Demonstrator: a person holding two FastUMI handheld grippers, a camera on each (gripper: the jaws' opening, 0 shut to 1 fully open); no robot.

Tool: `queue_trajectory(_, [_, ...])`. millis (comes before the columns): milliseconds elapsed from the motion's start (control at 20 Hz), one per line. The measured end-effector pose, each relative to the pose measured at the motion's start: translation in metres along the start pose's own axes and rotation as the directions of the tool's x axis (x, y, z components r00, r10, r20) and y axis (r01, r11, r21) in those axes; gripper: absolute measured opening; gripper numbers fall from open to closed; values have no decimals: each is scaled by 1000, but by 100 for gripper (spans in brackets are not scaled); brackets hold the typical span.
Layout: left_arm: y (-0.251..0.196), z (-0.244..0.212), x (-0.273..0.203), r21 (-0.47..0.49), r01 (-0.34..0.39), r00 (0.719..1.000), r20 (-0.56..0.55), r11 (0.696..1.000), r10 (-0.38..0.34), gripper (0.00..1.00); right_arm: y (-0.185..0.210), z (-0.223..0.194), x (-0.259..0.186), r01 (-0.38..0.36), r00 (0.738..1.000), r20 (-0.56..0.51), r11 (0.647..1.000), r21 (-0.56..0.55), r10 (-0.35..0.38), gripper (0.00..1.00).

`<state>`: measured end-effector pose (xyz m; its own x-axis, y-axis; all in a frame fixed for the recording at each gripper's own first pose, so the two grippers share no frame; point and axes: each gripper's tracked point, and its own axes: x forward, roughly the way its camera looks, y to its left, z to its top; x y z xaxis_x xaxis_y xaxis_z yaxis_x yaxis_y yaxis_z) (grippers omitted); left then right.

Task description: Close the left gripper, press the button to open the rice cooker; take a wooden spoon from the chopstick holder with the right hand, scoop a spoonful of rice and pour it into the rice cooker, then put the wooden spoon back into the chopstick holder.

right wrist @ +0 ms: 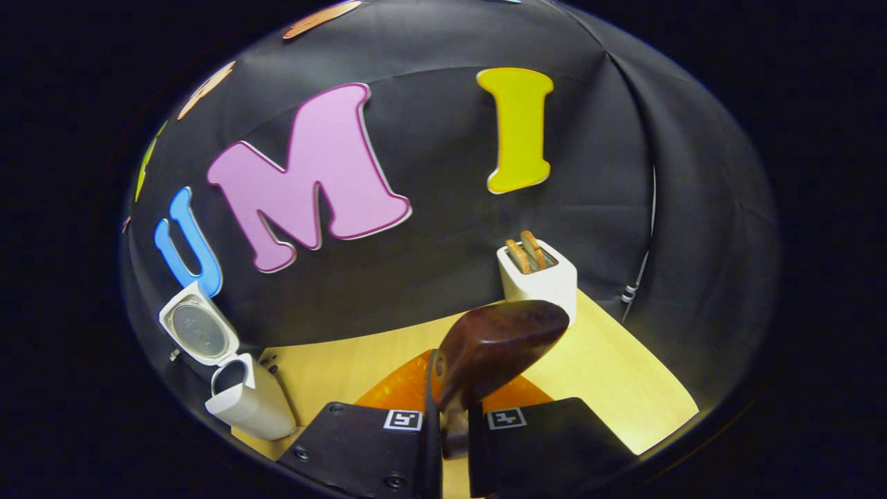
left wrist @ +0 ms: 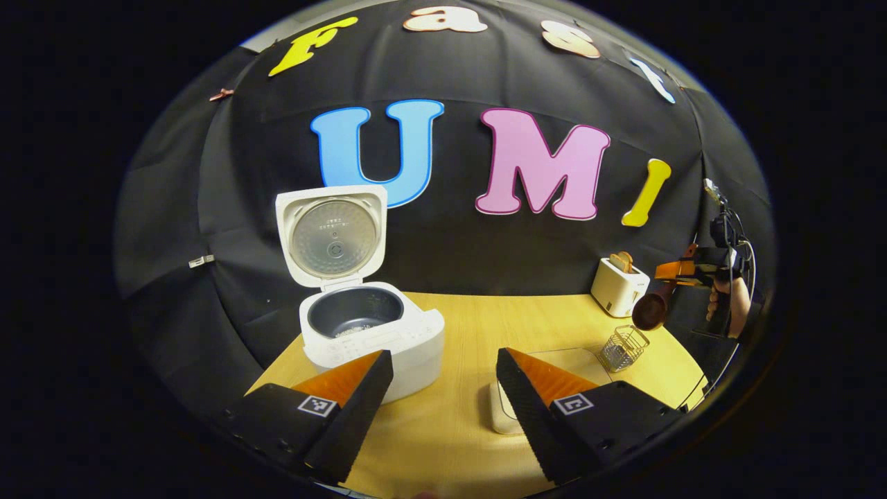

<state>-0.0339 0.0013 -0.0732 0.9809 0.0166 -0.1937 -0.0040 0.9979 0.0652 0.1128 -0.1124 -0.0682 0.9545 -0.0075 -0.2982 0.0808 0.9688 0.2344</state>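
Note:
The white rice cooker (left wrist: pixel 374 333) stands with its lid (left wrist: pixel 332 235) up, and a little rice lies in the dark inner pot (left wrist: pixel 355 315). My left gripper (left wrist: pixel 443 357) hovers open in front of it, nothing between its fingers. At the far right a hand holds my right gripper (left wrist: pixel 675 272), which is shut on the handle of the dark wooden spoon (left wrist: pixel 651 312). The spoon's bowl hangs just above the wire chopstick holder (left wrist: pixel 624 346). In the right gripper view the spoon (right wrist: pixel 495 346) sticks out from my shut right gripper (right wrist: pixel 454 423), back side toward me. The cooker (right wrist: pixel 246 398) lies low left.
A white toaster (left wrist: pixel 619 284) with bread slices stands at the back right of the wooden table (left wrist: pixel 464 326), also close ahead as the toaster (right wrist: pixel 537 277). A pale container (left wrist: pixel 504 416) with a clear lid sits partly behind my left gripper's right finger.

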Motion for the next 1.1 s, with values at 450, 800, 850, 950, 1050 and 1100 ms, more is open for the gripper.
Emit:
queue_trajectory(450, [69, -15, -22, -4, 30, 999, 25, 1000, -29, 98, 119, -76, -29, -102, 994, -49, 990, -97, 97, 19])
queue_trajectory(800, [92, -48, -23, -17, 57, 998, -37, 998, -58, 99, 116, -171, -8, -38, 992, -127, 966, -255, 6, 19])
queue_trajectory(850, [94, -49, -23, -18, 58, 997, -40, 998, -59, 99, 111, -181, -6, -26, 991, -135, 964, -264, -11, 19])
queue_trajectory(950, [96, -48, -23, -16, 57, 998, -32, 998, -57, 99, 107, -200, -2, -14, 986, -166, 965, -263, -31, 19])
queue_trajectory(1050, [98, -49, -25, -16, 57, 998, -30, 998, -57, 98, 112, -210, -5, -27, 981, -192, 974, -225, -17, 19])
queue_trajectory(1100, [99, -50, -26, -17, 56, 998, -33, 998, -56, 99, 113, -210, -7, -25, 980, -196, 976, -216, -18, 19])
